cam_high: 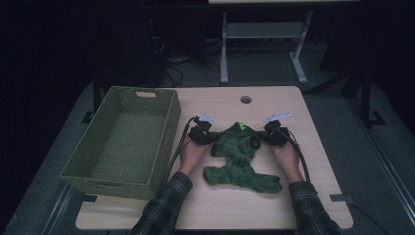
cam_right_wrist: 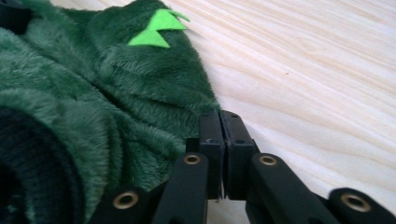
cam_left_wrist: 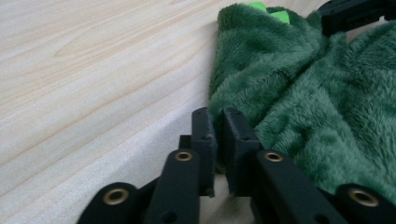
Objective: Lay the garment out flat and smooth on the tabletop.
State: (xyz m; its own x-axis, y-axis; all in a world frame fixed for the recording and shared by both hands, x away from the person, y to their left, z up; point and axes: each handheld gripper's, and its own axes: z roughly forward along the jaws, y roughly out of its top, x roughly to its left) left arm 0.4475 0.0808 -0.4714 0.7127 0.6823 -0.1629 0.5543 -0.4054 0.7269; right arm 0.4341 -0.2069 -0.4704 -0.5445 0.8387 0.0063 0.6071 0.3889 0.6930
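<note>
A dark green fleece garment [cam_high: 240, 156] with bright green spikes [cam_right_wrist: 156, 30] lies spread on the wooden table [cam_high: 220, 208]. My left gripper [cam_high: 211, 138] is at its upper left edge. In the left gripper view the jaws [cam_left_wrist: 218, 112] stand a narrow slit apart with the fabric's edge [cam_left_wrist: 261, 70] pinched at their tips. My right gripper [cam_high: 262, 138] is at the garment's upper right edge. Its jaws [cam_right_wrist: 220, 114] are pressed together at the fleece's edge [cam_right_wrist: 140, 93], low over the tabletop. The right gripper's black tip [cam_left_wrist: 355, 14] shows across the garment.
An olive woven basket [cam_high: 112, 183] with nothing in it stands on the table's left side, close to my left forearm. A round cable hole [cam_high: 245, 100] is in the far middle of the table. Bare wood lies in front of and beside the garment.
</note>
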